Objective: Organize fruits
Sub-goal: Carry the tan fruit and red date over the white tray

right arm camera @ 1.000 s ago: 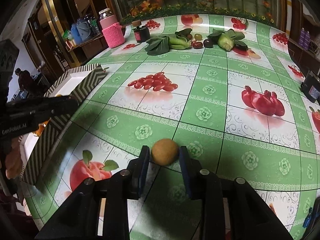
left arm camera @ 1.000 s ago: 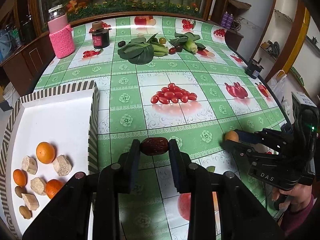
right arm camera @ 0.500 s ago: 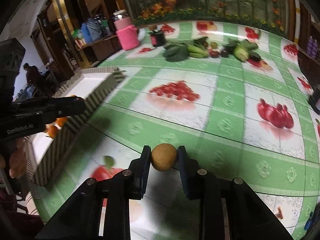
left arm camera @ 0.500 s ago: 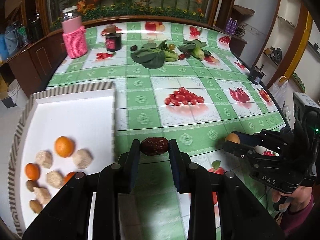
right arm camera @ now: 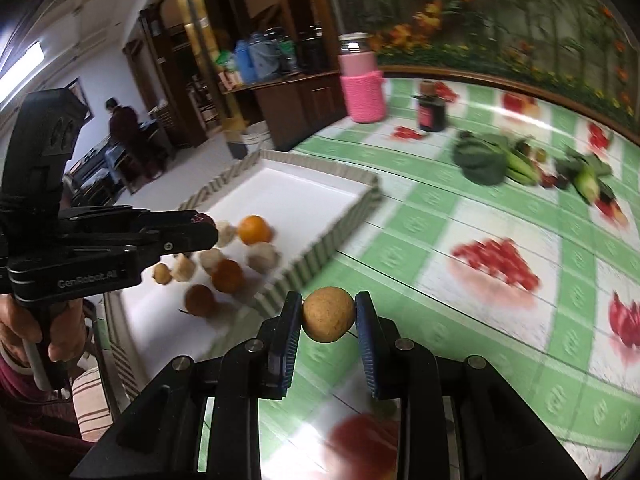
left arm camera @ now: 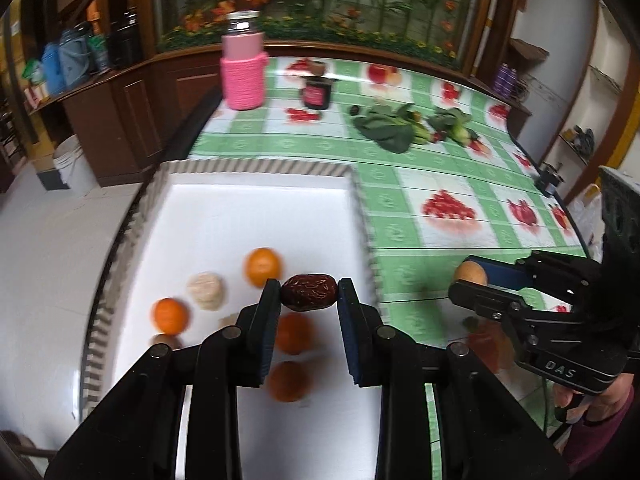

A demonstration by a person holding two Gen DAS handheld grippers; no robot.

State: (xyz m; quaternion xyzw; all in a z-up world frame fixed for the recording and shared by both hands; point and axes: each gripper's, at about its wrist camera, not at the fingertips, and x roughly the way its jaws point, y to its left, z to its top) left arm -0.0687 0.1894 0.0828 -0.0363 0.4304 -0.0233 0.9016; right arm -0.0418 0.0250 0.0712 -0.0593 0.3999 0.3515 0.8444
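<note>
Dark red and wrinkled, the date (left arm camera: 308, 298) sits clamped between the pads of the left gripper (left arm camera: 308, 300) at lower centre of the left wrist view, its long axis running straight across from pad to pad. It hangs over the white floor of the tray (left arm camera: 256, 208), just inside the tray's right wall, with the oranges (left arm camera: 262, 266) and pale chunks (left arm camera: 205, 291) lying below and to its left, so this hand looks the nearer of the two to a drop. In the right wrist view the right gripper (right arm camera: 328, 316) holds a round tan fruit (right arm camera: 328, 314) pinched narrow at lower centre, over the green tablecloth (right arm camera: 420, 240) and short of the tray's striped near wall; the tray lies up and left of it, so I judge that hand has to cross the wall before letting go. Readable writing: "DAS" on the right gripper's body at right of the left view, "GenRobot.AI" on the left gripper's body at left of the right view. Further off stand a pink knitted bottle (left arm camera: 243, 76), a dark jar (left arm camera: 317, 94) whose label I cannot read, and leafy greens (left arm camera: 386, 130) toward the upper right.
</note>
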